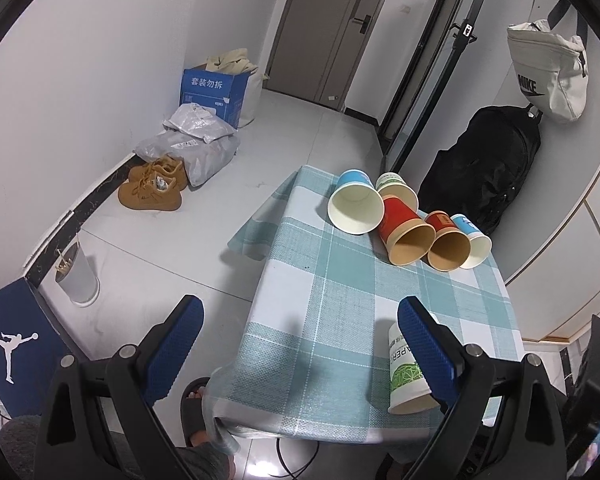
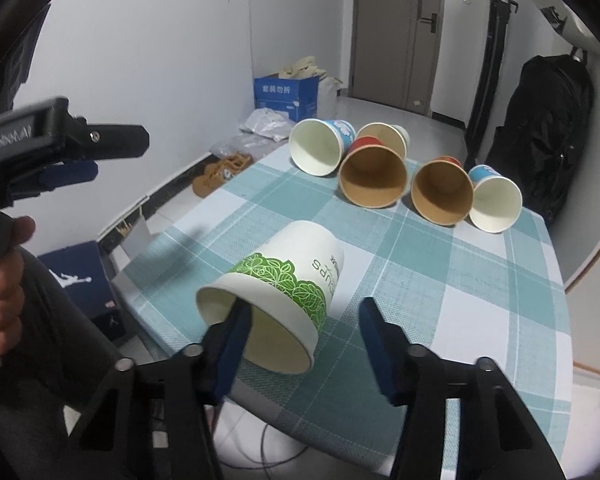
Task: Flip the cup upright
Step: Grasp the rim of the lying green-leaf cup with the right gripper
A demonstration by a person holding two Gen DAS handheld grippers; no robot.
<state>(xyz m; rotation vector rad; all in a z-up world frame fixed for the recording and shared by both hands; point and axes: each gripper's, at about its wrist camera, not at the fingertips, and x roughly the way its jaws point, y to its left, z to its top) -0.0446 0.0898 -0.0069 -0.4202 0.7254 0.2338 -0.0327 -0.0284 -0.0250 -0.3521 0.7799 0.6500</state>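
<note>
A white paper cup with a green leaf band (image 2: 276, 296) lies on its side on the checked tablecloth (image 2: 440, 280), mouth toward me. My right gripper (image 2: 304, 326) is open; its left finger is inside the cup's mouth and its right finger is outside the wall. In the left wrist view the same cup (image 1: 406, 376) lies at the table's near right, partly behind a finger. My left gripper (image 1: 300, 320) is open and empty, above the table's near left edge. It also shows in the right wrist view (image 2: 68, 152) at the left.
Several more paper cups lie on their sides at the table's far end: blue-and-white (image 1: 354, 208), red (image 1: 406, 236), a second red (image 1: 448, 242), a small blue (image 1: 474, 246). A black backpack (image 1: 488, 168) stands beyond the table. Shoes (image 1: 152, 188) and boxes are on the floor.
</note>
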